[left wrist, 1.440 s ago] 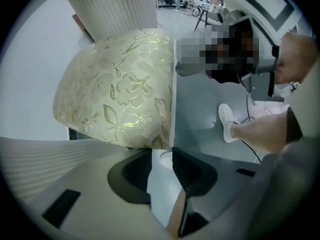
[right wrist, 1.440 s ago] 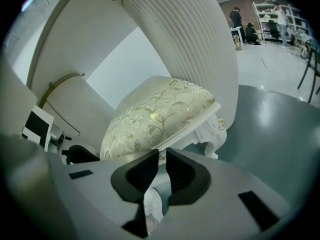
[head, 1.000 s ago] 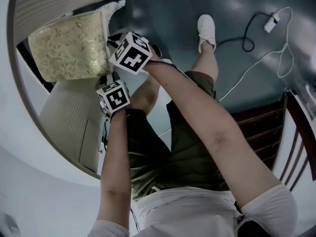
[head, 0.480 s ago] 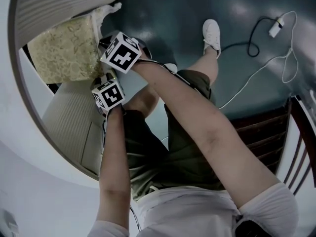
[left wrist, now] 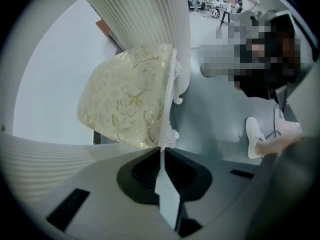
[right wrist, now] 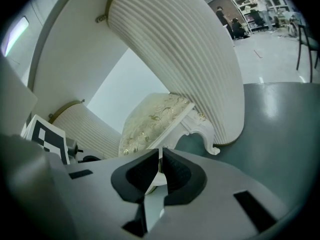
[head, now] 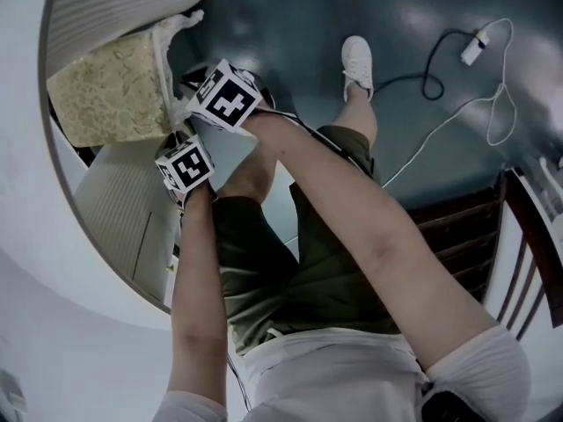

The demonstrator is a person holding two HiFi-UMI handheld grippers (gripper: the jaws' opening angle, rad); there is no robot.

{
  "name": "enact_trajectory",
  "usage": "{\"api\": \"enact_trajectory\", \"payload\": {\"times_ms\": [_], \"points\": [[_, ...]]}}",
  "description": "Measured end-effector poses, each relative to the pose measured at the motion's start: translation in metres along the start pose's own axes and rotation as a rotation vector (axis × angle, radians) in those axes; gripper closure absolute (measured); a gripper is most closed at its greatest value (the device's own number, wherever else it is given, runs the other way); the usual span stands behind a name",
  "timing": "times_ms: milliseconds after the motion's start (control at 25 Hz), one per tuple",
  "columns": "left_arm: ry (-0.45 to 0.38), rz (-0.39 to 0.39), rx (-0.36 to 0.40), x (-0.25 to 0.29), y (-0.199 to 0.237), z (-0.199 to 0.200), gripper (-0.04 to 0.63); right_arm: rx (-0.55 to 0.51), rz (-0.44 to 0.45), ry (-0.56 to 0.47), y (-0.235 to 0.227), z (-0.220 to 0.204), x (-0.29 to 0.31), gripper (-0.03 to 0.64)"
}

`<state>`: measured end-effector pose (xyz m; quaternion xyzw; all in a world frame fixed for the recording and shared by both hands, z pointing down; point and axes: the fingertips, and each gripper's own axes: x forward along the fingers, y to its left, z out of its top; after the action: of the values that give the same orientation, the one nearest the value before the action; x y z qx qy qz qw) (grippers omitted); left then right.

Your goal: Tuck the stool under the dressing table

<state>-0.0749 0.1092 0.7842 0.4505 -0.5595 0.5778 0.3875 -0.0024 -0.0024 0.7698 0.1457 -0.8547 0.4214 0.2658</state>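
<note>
The stool (head: 110,90) has a gold floral cushion and a white carved frame, and it sits partly beneath the ribbed white dressing table (head: 114,7). My left gripper (head: 176,132) points steeply down at the stool's near edge. In the left gripper view its jaws (left wrist: 161,149) have just been closing and now pinch the thin white rim of the stool (left wrist: 125,99). My right gripper (head: 190,84) is just beyond it at the same edge. Its jaws (right wrist: 161,153) have eased apart a hair but stand together, tips against the frame of the stool (right wrist: 150,121).
The table's fluted body (right wrist: 175,49) curves over the stool. A person's legs and a white shoe (head: 356,60) stand on the dark floor. A cable with a plug (head: 457,55) lies to the right. A dark wooden chair (head: 493,227) stands at the right edge.
The stool has slid left, further under the table top, and less of its cushion shows. Both marker cubes have followed it to the left.
</note>
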Motion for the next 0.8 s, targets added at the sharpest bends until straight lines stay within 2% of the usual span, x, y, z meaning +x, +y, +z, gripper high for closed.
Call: {"api": "enact_trajectory", "payload": {"times_ms": [80,160,360,560,800], "points": [[-0.032,-0.026,0.015,-0.012,-0.01,0.01,0.591,0.017,-0.018,-0.014,-0.006,0.003,-0.019,0.603],[-0.05,-0.072,0.013,-0.025,-0.021,0.02,0.592,0.022,-0.035,-0.03,-0.012,0.009,-0.038,0.604],[-0.098,-0.243,-0.001,-0.062,-0.059,0.05,0.592,0.011,-0.068,-0.029,-0.026,0.023,-0.091,0.606],[-0.166,-0.319,0.028,-0.109,-0.081,0.079,0.594,0.0,-0.099,-0.031,-0.031,0.041,-0.148,0.606],[-0.212,-0.43,-0.048,-0.172,-0.101,0.109,0.594,-0.025,-0.14,-0.073,-0.029,0.076,-0.219,0.606]]}}
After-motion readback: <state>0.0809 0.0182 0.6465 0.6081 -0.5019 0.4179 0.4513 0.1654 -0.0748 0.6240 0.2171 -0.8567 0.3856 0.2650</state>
